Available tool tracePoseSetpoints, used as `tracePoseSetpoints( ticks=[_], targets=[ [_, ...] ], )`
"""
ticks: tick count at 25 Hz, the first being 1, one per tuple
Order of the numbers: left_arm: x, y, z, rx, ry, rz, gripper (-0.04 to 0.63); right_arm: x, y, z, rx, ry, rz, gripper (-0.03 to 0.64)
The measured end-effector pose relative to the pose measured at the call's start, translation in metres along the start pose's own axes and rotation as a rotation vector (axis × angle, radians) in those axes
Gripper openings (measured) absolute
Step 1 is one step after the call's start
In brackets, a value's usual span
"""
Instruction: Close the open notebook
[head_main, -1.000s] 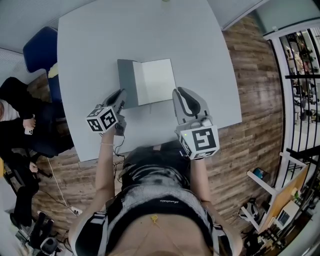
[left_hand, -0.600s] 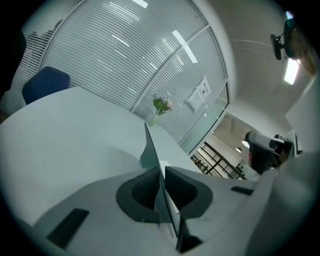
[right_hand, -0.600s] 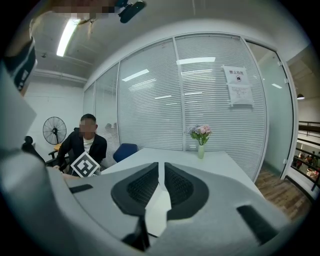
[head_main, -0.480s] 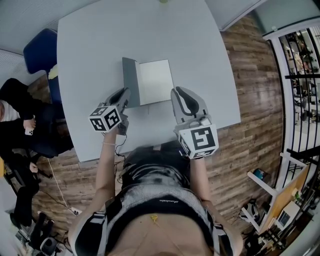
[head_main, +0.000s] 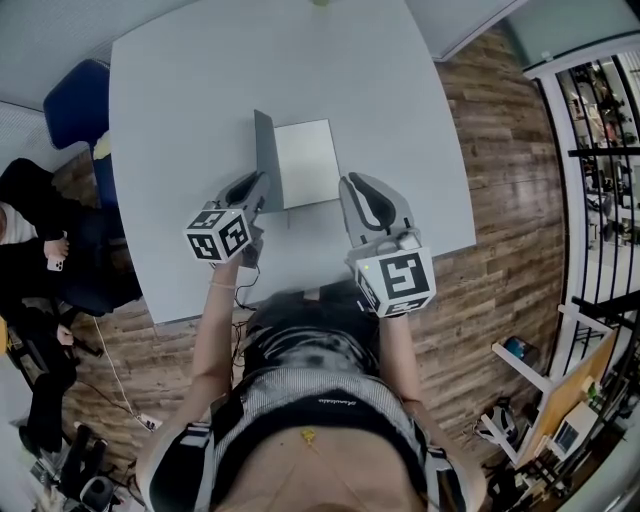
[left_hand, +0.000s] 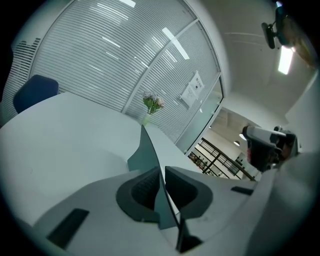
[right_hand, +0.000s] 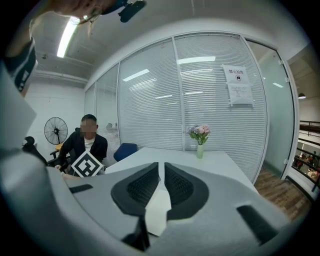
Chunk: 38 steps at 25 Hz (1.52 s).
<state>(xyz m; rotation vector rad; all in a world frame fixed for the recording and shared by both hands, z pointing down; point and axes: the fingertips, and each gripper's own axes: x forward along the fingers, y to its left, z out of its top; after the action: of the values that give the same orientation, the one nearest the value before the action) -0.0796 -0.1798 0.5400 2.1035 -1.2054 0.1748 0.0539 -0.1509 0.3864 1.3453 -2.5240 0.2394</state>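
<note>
notebook on table, cover upright | left gripper clamps cover's near edge | right gripper, jaws nearly together, at notebook's near right corner; grip on page unclear | beyond notebook: flower vase, cut off in head view | left of notebook: blue chair, seated person

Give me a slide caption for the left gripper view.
The left gripper pinches the grey notebook cover, standing upright above the table.
</note>
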Motion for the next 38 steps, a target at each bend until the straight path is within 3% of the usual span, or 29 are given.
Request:
tracePoseSetpoints(
  ticks=[15, 38],
  targets=[
    [0.023, -0.03, -0.003, 0.065, 0.025, 0.008, 0.034, -0.005, -0.018, -0.001, 0.002, 0.004, 0.011, 0.035],
    [0.068, -0.061, -0.027, 0.083, 0.113, 0.015, 0.034, -0.002, -0.031, -0.006, -0.003, 0.017, 0.05, 0.035]
  ],
)
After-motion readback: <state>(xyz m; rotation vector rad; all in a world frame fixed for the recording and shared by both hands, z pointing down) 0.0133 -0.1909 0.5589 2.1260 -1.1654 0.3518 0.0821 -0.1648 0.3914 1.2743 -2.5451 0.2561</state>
